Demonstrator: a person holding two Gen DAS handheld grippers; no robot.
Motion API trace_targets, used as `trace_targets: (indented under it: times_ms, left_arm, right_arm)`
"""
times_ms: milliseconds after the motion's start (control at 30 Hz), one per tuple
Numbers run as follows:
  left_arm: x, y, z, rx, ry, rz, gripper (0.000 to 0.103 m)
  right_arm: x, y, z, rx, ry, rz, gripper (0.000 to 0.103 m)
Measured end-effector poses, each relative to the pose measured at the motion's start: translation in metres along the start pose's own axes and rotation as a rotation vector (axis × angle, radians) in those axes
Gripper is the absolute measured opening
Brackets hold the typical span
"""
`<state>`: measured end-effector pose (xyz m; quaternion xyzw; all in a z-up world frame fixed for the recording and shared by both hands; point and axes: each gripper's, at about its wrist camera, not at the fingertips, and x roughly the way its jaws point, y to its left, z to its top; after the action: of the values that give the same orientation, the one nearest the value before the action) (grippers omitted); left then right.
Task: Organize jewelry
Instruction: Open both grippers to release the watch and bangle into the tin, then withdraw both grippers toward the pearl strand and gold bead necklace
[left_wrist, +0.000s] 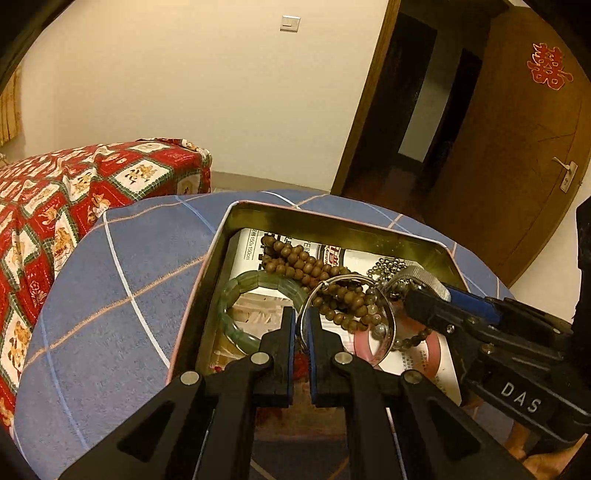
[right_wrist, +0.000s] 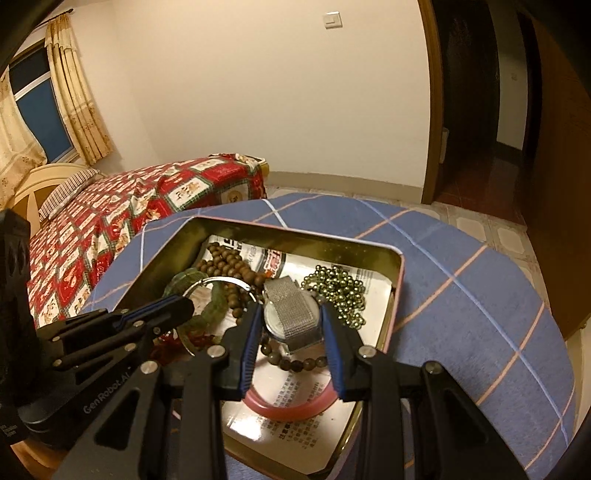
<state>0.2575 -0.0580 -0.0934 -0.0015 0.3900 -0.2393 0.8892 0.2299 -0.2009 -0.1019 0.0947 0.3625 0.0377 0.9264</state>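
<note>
Both grippers are held over the open tin (left_wrist: 255, 212), which sits on a table under a blue checked cloth (left_wrist: 122, 280) and holds the jewelry in a loose heap on printed paper. The left gripper (left_wrist: 301, 314) is nearly closed, and the thin rim of the silver bangle (left_wrist: 388, 317) is pinched between its blue pads; the ring runs away from the tips toward the right, over the brown wooden beads (left_wrist: 295, 264) and beside the green jade bracelet (left_wrist: 258, 282). The right gripper (right_wrist: 289, 314) is set at a middling width, and the watch (right_wrist: 293, 314) with its silver mesh band is taken between the fingers, the band's long axis running along the line of the gripper, away from the camera. The watch lies just right of the bangle, with the small metallic beads (right_wrist: 338, 291) further right and the pink bangle (right_wrist: 288, 404) nearer, below the fingers. Each piece is therefore already at its own tool, and it is judged that a straight lift is needed, with the wooden beads liable to be dragged up by the bangle.
</note>
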Motion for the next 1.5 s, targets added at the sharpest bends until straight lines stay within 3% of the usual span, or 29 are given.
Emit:
trace_targets:
  times_ms: [100,133,167,233,400,600,733,767,833,900,933,1000,1300,1500]
  left_arm:
    - [0.001,0.001,0.002,-0.018,0.018,0.023,0.006]
    - [0.002,0.003,0.003,-0.03,0.03,0.016,0.006]
    - [0.002,0.003,0.003,-0.04,0.041,0.01,0.006]
    - [0.001,0.003,0.004,-0.051,0.051,-0.002,0.006]
    - [-0.015,-0.002,0.006,-0.041,0.019,-0.055,0.007]
    - [-0.026,-0.005,-0.003,-0.066,0.016,-0.153,0.008]
    - [-0.034,-0.006,-0.008,-0.064,0.019,-0.152,0.008]
    - [-0.036,-0.006,-0.009,-0.058,0.022,-0.148,0.012]
    - [-0.043,-0.008,-0.011,-0.056,0.026,-0.16,0.037]
    - [-0.052,-0.005,-0.014,-0.082,0.017,-0.196,0.082]
    - [-0.057,-0.003,-0.015,-0.1,0.016,-0.219,0.087]
    - [-0.064,0.0,-0.016,-0.123,0.013,-0.229,0.087]
    - [-0.109,0.023,-0.034,-0.157,-0.061,-0.134,0.087]
    - [-0.135,0.037,-0.057,-0.112,-0.095,-0.011,0.087]
  right_arm:
    - [0.0,0.0,0.0,0.006,0.002,0.006,0.038]
    - [0.0,0.0,0.0,0.009,-0.001,0.009,0.045]
    - [-0.002,0.0,0.001,0.012,-0.007,0.011,0.06]
    - [-0.008,-0.001,0.002,0.018,-0.042,0.013,0.072]
    - [-0.026,-0.005,0.003,0.038,-0.101,0.003,0.072]
    - [-0.027,-0.008,-0.007,0.044,-0.069,-0.027,0.072]
    - [-0.036,-0.003,-0.011,0.032,-0.074,-0.023,0.072]
    - [-0.039,-0.001,-0.012,0.027,-0.078,-0.024,0.072]
    - [-0.041,0.001,-0.014,0.02,-0.079,-0.028,0.072]
    - [-0.044,0.004,-0.015,0.014,-0.08,-0.041,0.071]
    - [-0.046,0.005,-0.016,0.01,-0.081,-0.043,0.071]
    - [-0.049,0.006,-0.019,0.009,-0.081,-0.037,0.071]
    - [-0.068,0.017,-0.032,-0.025,-0.086,-0.024,0.071]
    - [-0.076,0.023,-0.047,-0.051,-0.069,-0.007,0.071]
